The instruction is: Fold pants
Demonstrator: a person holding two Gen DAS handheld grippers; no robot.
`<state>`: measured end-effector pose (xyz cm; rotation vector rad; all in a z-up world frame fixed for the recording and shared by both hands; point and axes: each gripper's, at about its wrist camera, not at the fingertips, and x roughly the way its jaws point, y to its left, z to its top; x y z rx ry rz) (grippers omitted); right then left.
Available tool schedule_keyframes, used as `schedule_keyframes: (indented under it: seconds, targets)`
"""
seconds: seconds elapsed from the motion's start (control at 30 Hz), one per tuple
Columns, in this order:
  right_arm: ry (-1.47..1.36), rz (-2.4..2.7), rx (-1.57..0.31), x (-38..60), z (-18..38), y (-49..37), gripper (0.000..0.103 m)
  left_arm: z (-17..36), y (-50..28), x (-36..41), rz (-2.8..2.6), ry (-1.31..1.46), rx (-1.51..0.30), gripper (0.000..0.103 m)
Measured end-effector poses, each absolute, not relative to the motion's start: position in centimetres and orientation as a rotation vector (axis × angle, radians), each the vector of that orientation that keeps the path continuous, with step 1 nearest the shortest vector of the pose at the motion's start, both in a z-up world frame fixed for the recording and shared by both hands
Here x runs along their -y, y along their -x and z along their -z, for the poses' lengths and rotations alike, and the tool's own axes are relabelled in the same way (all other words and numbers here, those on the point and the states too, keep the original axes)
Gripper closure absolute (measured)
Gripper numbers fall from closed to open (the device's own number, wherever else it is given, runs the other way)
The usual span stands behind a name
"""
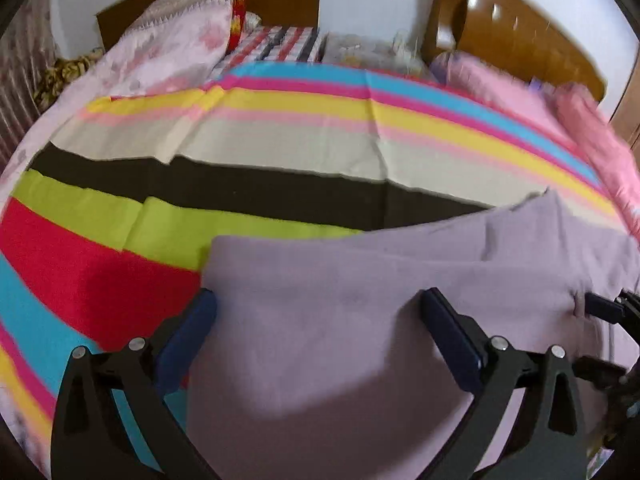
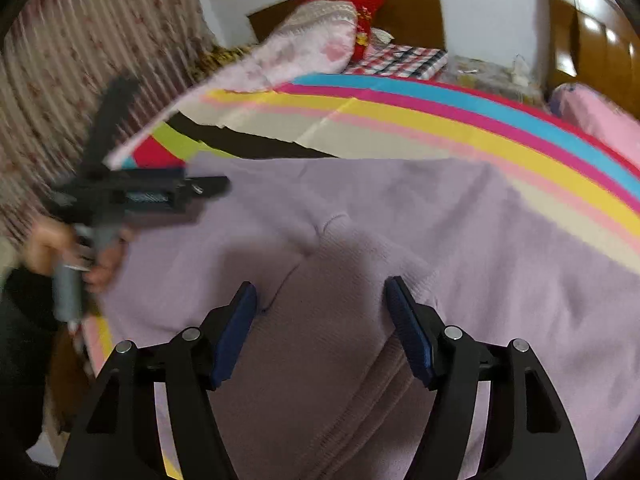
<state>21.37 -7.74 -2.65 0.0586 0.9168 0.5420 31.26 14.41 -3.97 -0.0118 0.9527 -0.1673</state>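
Lilac knit pants (image 2: 360,208): spread flat on striped bed cover (image 1: 280,148), near edge. Left tongs (image 1: 316,320) and right tongs (image 2: 320,304) both wide, holding nothing, above the cloth. Step: between folds. Next: regrip an edge, carry it across.

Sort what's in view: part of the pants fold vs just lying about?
Job:
- lilac pants
- left tongs, open
- right tongs, open
- striped bedspread as work surface

Lying about:
- floral quilt
- red pillow
- checked cloth
- pink bedding
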Motion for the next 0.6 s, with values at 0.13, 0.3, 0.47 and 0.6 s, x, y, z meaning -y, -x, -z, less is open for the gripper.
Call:
schedule_keyframes:
  seconds: [0.13, 0.3, 0.47, 0.6]
  targets:
    - [-0.085, -0.547, -0.898, 8.0, 2.9, -21.4, 0.037, 4.1, -31.2, -15.7, 0.123, 0.075, -0.965, 0.001]
    - [-0.114, -0.555, -0.882, 8.5, 2.8, -21.3, 0.037, 4.4, -31.4, -16.3, 0.11, 0.108, -0.97, 0.001]
    - [-0.201, -0.554, -0.88, 10.2, 2.1, -21.0, 0.039, 3.7, -31.2, -16.1, 0.066, 0.099, -0.935, 0.001]
    - [-0.229, -0.306, -0.794, 14.7, -0.8, -16.6, 0.03, 1.1, -28.7, -15.5, -0.054, 0.02, -0.757, 0.002]
